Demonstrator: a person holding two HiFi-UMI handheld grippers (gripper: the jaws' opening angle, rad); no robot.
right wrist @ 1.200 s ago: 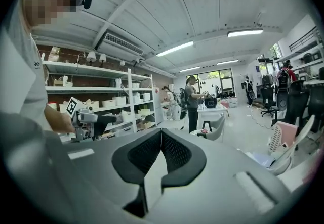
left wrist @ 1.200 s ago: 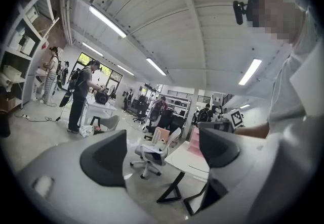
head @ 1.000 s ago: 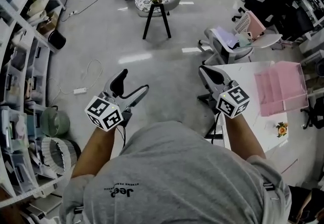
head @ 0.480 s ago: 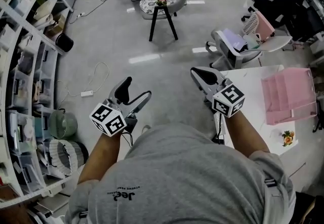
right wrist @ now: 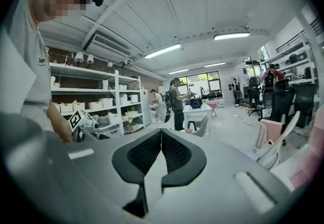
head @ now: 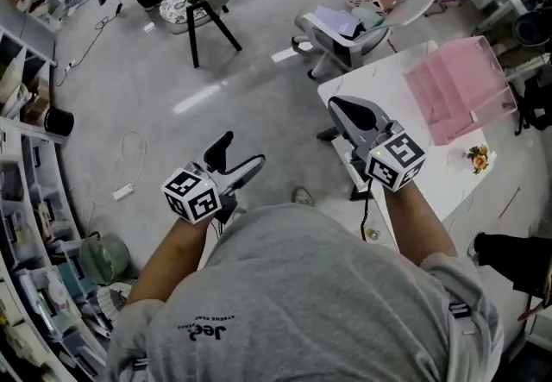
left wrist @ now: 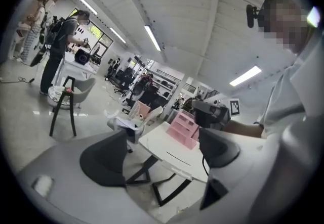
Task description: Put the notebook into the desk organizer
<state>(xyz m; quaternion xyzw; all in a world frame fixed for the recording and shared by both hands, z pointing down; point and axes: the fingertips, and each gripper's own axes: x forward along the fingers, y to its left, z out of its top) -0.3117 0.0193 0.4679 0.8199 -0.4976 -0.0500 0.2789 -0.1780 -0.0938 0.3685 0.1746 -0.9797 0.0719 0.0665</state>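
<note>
A pink desk organizer (head: 457, 87) stands on the white table (head: 379, 91) at the upper right of the head view; the left gripper view shows the organizer (left wrist: 183, 128) too. No notebook shows in any view. My left gripper (head: 241, 150) is held over the floor, jaws wide open and empty; in its own view the left gripper (left wrist: 161, 152) frames the table. My right gripper (head: 338, 104) hovers at the table's near left edge. In its own view the right gripper (right wrist: 161, 132) has its pads touching with nothing between them.
A grey office chair (head: 354, 27) with papers stands behind the table. A black stool (head: 194, 1) is further back. Shelving (head: 26, 199) lines the left side, with a fan (head: 99, 255) and a floor cable (head: 129, 156) nearby. A small flower ornament (head: 477, 159) lies on the table.
The head view has swung, so the table and pink organizer now sit higher and closer at the right. Both grippers stay in front of the body in the same states.
</note>
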